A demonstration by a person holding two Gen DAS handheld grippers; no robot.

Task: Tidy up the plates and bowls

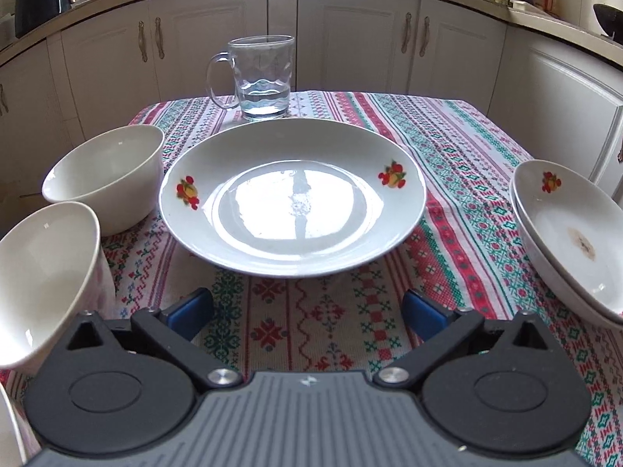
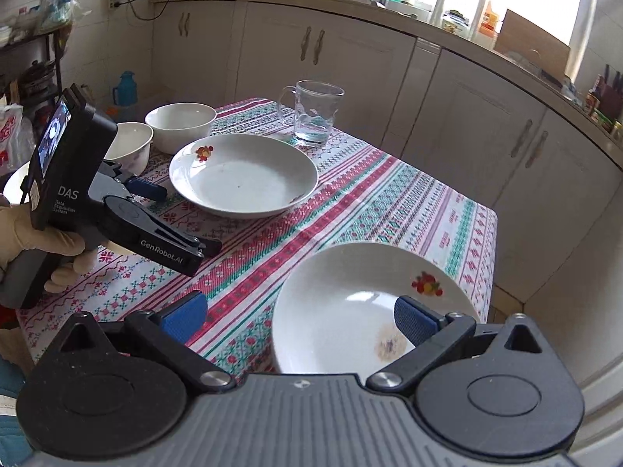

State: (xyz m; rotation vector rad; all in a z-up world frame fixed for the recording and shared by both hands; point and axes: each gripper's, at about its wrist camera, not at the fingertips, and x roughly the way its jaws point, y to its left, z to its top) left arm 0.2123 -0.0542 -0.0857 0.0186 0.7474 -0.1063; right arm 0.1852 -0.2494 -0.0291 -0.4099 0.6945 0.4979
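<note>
Your left gripper (image 1: 307, 313) is spread wide above the counter (image 1: 447, 148), facing the large plate (image 1: 292, 198). Your right gripper (image 2: 300, 321) is spread too, one finger over the stacked plates (image 2: 331, 311). Two bowls (image 1: 109, 175) sit left of the large plate, a glass mug (image 1: 264, 78) behind it.

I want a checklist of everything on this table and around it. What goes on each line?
Surface: table under a striped patterned cloth.
Job's things: middle plate, empty; stained plates stacked at the table's right edge; two white bowls, far bowl and near bowl.
Clutter: glass mug holding a little water.
Grippers: left gripper open, holding nothing; right gripper open over the stained plates.
Cables: black cord from a wall socket.
Surroundings: white cupboards, crowded counter, bright window.
</note>
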